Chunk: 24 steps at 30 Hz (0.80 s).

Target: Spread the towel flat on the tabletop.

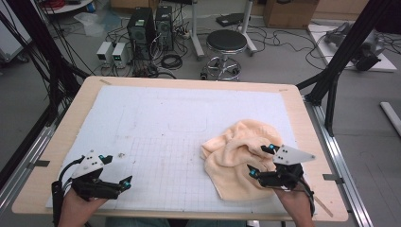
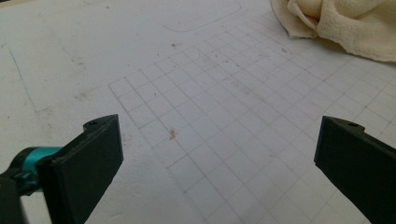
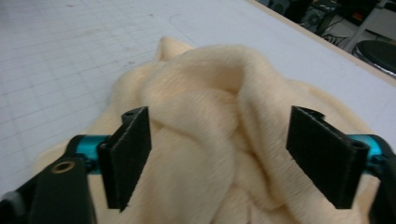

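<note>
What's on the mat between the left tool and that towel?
Nothing but bare gridded mat lies between the left tool and the towel, seen in the high view.

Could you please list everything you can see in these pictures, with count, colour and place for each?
towel: one, cream, crumpled on the mat's right side.
mat: one, white with a grid, covering the table.
table: one, light wood.
stool: one, black seat, on the floor beyond the table.
computer towers: two, black, on the floor beyond the table.
cardboard box: one, brown, far floor.
left gripper: one, black, jaws open over bare mat, near left.
right gripper: one, black, jaws open with towel folds between them, near right.
</note>
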Each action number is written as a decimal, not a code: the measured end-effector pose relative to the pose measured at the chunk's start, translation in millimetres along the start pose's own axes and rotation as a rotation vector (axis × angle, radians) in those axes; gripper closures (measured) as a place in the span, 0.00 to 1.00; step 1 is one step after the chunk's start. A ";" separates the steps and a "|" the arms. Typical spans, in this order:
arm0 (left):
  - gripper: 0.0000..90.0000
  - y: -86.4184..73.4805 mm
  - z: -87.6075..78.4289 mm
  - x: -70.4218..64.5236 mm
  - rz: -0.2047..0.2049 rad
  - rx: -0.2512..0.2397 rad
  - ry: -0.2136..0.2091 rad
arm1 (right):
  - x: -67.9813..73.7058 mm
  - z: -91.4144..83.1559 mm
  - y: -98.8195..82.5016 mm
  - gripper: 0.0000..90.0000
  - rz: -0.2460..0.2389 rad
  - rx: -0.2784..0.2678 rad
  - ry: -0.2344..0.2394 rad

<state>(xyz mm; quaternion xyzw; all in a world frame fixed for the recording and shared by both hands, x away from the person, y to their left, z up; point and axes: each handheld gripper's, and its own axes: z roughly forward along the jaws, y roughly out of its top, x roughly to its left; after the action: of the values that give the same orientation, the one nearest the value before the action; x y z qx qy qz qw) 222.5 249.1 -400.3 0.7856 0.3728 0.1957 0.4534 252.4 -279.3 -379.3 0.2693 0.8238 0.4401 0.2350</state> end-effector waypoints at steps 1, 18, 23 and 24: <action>0.02 0.2 0.4 0.0 0.001 0.000 -0.001 | -3.8 2.8 3.4 0.20 -0.012 -0.001 0.009; 0.02 -0.6 3.0 1.1 -0.001 0.010 -0.013 | -1.8 67.3 -2.3 0.54 -0.083 0.242 0.074; 0.02 0.4 4.0 -1.4 0.007 0.015 -0.015 | -6.5 64.8 -1.0 0.69 -0.010 0.244 0.090; 0.02 0.4 4.0 -1.6 0.008 0.015 -0.014 | -7.4 64.0 0.2 0.70 0.005 0.249 0.096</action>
<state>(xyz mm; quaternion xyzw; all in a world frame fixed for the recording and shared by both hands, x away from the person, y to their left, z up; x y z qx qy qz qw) 224.3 245.5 -402.0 0.7917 0.3679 0.1892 0.4495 297.9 -245.7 -410.2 0.2772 0.8815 0.3475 0.1591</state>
